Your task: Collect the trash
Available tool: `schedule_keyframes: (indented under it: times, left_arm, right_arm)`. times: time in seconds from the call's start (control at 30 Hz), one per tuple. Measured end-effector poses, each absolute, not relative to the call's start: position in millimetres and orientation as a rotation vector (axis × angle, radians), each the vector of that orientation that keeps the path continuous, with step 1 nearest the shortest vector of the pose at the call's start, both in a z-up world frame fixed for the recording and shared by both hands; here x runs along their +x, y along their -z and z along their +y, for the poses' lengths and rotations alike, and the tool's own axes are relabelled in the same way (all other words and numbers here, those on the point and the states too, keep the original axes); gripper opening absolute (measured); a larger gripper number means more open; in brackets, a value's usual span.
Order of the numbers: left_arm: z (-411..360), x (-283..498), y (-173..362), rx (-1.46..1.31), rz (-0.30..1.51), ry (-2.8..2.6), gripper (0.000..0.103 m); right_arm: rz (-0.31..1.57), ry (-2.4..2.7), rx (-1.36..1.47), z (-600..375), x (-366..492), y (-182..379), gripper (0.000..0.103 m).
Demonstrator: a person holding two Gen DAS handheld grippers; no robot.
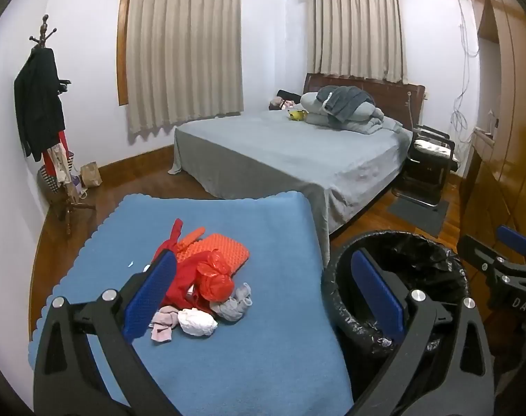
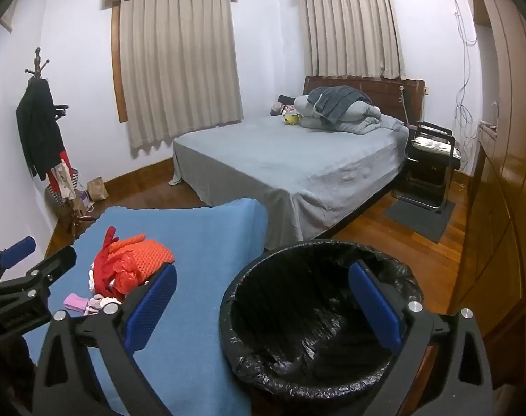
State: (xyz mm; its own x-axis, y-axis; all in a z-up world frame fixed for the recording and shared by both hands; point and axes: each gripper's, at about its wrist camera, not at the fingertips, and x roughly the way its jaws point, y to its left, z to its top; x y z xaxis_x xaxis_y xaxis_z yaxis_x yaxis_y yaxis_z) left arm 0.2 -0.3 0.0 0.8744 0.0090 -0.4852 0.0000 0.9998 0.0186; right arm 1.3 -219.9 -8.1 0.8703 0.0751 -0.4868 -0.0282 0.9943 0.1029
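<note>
A pile of trash lies on a blue cloth-covered table [image 1: 263, 346]: a red plastic bag [image 1: 212, 279], an orange foam sheet [image 1: 225, 248], a white crumpled wad [image 1: 197, 322], a pink scrap [image 1: 162, 326] and a grey scrap [image 1: 235, 303]. The pile also shows in the right wrist view [image 2: 124, 267]. A black-lined trash bin [image 2: 318, 319] stands right of the table; it also shows in the left wrist view [image 1: 401, 277]. My left gripper [image 1: 263, 298] is open and empty, above the table near the pile. My right gripper [image 2: 263, 305] is open and empty, over the bin's left rim.
A bed with grey sheet [image 1: 290, 152] stands behind the table. A coat rack [image 1: 44, 121] stands at the left wall, a black chair [image 1: 429, 163] beside the bed, and wooden wardrobes [image 2: 506, 173] along the right. The floor is wood.
</note>
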Motion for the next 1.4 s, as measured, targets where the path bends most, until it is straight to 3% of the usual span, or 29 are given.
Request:
schedule_keyframes:
  times: [1.4]
  left_arm:
    - [0.7,-0.4,-0.4,0.005,0.500,0.002,0.098]
  right_arm:
    - [0.516,-0.047,0.096,-220.2,3.7,7.5,0.097]
